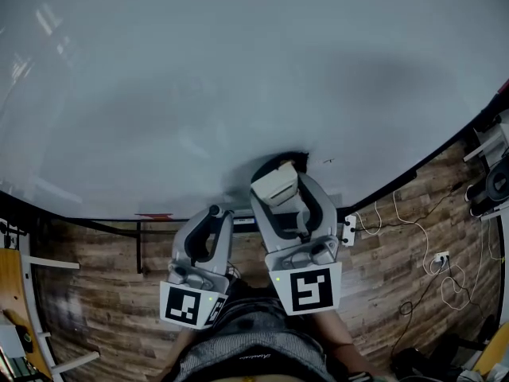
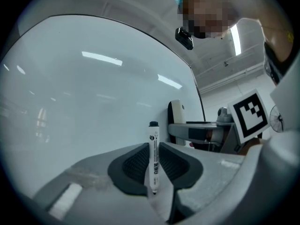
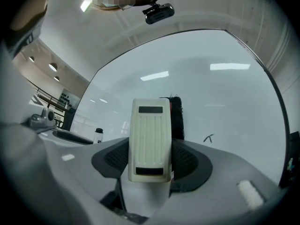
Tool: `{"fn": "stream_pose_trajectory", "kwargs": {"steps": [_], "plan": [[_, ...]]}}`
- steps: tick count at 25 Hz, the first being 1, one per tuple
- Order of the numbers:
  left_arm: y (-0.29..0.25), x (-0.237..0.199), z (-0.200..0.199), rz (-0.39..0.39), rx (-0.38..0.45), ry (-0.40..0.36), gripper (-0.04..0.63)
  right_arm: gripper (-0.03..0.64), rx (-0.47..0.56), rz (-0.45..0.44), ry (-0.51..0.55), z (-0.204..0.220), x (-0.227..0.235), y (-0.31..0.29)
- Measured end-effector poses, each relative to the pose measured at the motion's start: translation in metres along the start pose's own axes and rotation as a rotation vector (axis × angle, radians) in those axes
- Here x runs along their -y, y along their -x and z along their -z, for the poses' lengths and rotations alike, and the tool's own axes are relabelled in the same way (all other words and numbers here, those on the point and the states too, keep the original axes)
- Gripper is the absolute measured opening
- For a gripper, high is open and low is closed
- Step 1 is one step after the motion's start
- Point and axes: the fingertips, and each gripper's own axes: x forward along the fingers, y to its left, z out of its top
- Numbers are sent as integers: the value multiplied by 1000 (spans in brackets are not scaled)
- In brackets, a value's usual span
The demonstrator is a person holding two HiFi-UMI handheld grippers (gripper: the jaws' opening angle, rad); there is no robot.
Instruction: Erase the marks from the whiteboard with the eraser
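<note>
The whiteboard (image 1: 238,78) fills the upper head view; one small black mark (image 1: 329,161) sits near its lower edge, also the mark (image 3: 208,138) in the right gripper view. My right gripper (image 1: 280,183) is shut on a cream eraser (image 3: 150,139) whose black felt (image 3: 176,118) faces the board, just left of the mark. The eraser (image 1: 276,183) is close to the board's lower edge. My left gripper (image 1: 213,213) is shut on a white marker (image 2: 153,156) with a black cap, held upright below the board.
A black frame strip (image 1: 413,173) edges the board's bottom. Wood-pattern floor (image 1: 382,269) lies below with white cables (image 1: 429,261) at the right. A stand and equipment (image 1: 489,173) sit at the far right; a wooden table corner (image 1: 12,309) at the lower left.
</note>
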Motion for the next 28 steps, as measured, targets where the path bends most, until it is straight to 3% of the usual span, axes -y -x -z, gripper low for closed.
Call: {"fn": "stream_pose_trajectory", "kwargs": {"steps": [3, 7, 16, 21, 24, 28], "plan": [[6, -7, -1, -9, -2, 7, 74, 258, -8, -23, -9, -2, -11, -5], [-10, 16, 2, 6, -14, 0, 74, 258, 6, -16, -38, -2, 22, 8], [-13, 20, 1, 61, 6, 15, 74, 258, -3, 173, -33, -1, 87, 31], [-18, 30, 3, 76, 14, 18, 74, 258, -24, 208, -17, 4, 101, 38], [-16, 24, 5, 68, 10, 17, 74, 258, -23, 192, 10, 0, 87, 32], [-12, 15, 8, 50, -2, 17, 74, 258, 15, 103, 23, -15, 55, 15]]}}
